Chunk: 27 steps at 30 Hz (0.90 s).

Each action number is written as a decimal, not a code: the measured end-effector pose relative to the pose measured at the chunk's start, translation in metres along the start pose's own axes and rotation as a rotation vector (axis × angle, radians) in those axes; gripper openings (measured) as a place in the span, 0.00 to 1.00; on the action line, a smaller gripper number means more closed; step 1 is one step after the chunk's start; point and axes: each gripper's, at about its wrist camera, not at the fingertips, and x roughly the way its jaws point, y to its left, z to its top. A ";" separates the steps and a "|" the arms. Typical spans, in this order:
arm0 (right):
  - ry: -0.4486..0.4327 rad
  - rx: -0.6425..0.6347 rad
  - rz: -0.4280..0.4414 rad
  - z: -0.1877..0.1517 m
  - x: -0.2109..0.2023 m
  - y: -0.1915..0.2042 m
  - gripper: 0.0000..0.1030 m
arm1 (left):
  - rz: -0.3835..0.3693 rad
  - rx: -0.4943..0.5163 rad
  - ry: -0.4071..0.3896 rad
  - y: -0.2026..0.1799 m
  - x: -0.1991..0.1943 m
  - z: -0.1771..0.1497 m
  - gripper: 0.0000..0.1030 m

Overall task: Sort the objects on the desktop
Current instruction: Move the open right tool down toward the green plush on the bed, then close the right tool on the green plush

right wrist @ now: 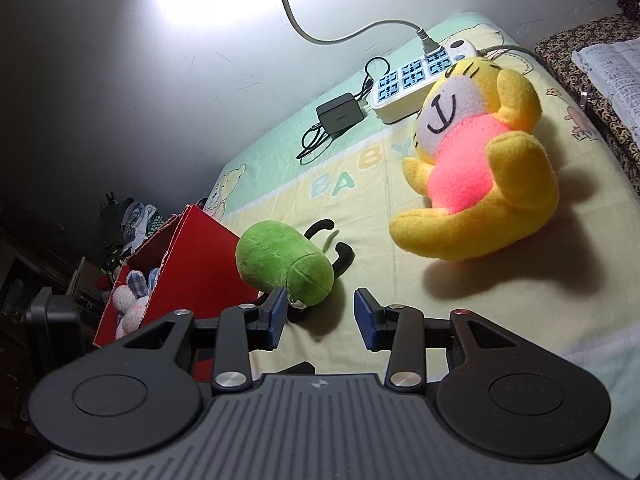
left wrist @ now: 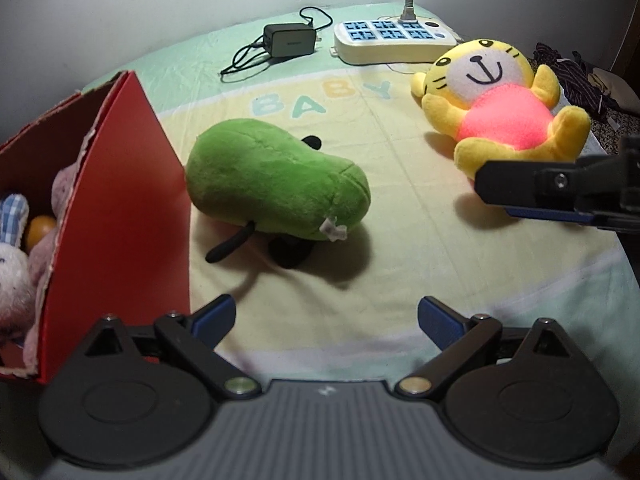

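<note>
A green plush toy (left wrist: 276, 184) with black limbs lies on the cloth beside the red box (left wrist: 132, 200). My left gripper (left wrist: 326, 322) is open, a short way in front of the toy, nothing between its fingers. A yellow plush tiger (left wrist: 496, 108) in a pink shirt lies on its back at the right. In the right wrist view the green plush toy (right wrist: 284, 266) is just ahead and left of my right gripper (right wrist: 322, 316), which is open and empty; the yellow tiger (right wrist: 476, 172) lies ahead to the right. The right gripper (left wrist: 560, 194) shows side-on in the left view, below the tiger.
The red box (right wrist: 176, 276) holds a white rabbit plush (left wrist: 12, 276) and other soft toys. A power strip (left wrist: 394, 40) and a black charger (left wrist: 289, 40) with cable sit at the back by the wall. Dark clothing (left wrist: 568, 68) lies off the right edge.
</note>
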 end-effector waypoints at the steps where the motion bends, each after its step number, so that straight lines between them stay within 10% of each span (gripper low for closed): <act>1: 0.012 0.005 0.012 0.004 0.006 -0.001 0.41 | -0.003 -0.005 -0.003 0.001 0.003 0.001 0.96; 27: 0.253 0.201 0.181 0.060 0.138 -0.020 0.49 | -0.052 -0.013 -0.002 0.020 0.045 0.030 0.94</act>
